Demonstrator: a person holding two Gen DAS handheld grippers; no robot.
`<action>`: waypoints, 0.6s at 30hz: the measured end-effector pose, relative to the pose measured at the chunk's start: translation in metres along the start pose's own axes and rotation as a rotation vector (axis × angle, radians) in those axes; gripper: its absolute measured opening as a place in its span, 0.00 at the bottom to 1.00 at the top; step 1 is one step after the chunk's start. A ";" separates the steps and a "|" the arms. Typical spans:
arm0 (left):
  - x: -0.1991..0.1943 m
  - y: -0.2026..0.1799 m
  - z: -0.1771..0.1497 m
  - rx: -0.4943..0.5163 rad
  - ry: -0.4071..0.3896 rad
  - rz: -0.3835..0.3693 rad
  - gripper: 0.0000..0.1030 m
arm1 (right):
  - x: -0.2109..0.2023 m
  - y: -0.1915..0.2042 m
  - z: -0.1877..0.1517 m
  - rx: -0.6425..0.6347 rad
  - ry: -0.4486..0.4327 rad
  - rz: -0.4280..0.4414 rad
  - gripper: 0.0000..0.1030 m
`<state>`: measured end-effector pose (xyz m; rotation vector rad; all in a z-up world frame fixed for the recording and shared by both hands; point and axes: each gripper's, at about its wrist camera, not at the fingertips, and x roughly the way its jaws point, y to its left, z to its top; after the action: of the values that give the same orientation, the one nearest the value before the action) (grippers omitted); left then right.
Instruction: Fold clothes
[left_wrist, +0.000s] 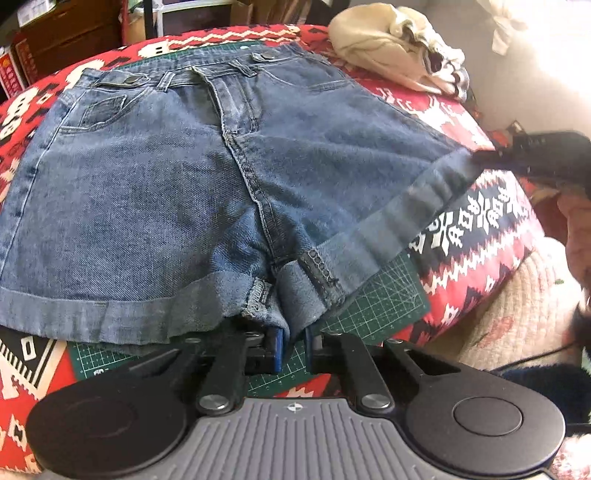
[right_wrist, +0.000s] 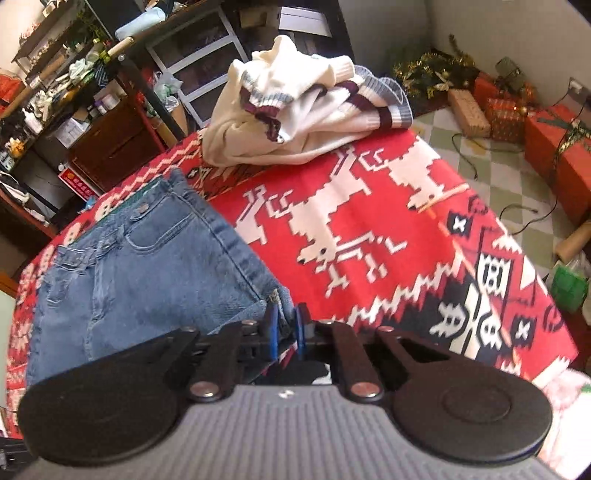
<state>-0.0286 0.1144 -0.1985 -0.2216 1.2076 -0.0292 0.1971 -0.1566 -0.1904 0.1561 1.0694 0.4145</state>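
Left wrist view: my left gripper (left_wrist: 293, 341) sat at the near hem of the blue denim shorts (left_wrist: 207, 192), its blue-padded fingers (left_wrist: 276, 343) either side of the crotch fold, denim dropping between them. Whether they pinched it I could not tell. The shorts lay flat, front up, waistband away from my fingers, on a green gridded cutting mat (left_wrist: 373, 306) over the red patterned tablecloth (left_wrist: 476, 251). A crumpled cream knitted sweater (left_wrist: 399, 51) lay beyond the shorts, to the far right. At the right edge my right gripper (left_wrist: 480, 157) met the outer corner of the cuffed leg.

Right wrist view: my right gripper (right_wrist: 287, 326) was clamped on the corner of the denim shorts (right_wrist: 147, 273), fabric pressed between the blue fingers (right_wrist: 272, 328). The shorts spread left and ahead of my fingers. The tablecloth (right_wrist: 369, 206) lay to the right, and the sweater (right_wrist: 295, 114) sat ahead at the far edge.
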 end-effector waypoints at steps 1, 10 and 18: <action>0.003 -0.001 0.000 0.006 0.012 0.006 0.10 | 0.008 0.001 0.000 -0.002 0.015 -0.010 0.10; 0.016 -0.008 -0.006 0.041 0.066 0.027 0.09 | 0.015 0.003 -0.009 -0.036 0.022 -0.094 0.17; 0.010 -0.003 -0.010 0.007 0.060 -0.004 0.09 | -0.010 -0.009 -0.021 0.100 0.054 0.070 0.21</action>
<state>-0.0340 0.1086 -0.2102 -0.2180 1.2670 -0.0442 0.1771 -0.1701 -0.1948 0.2731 1.1408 0.4298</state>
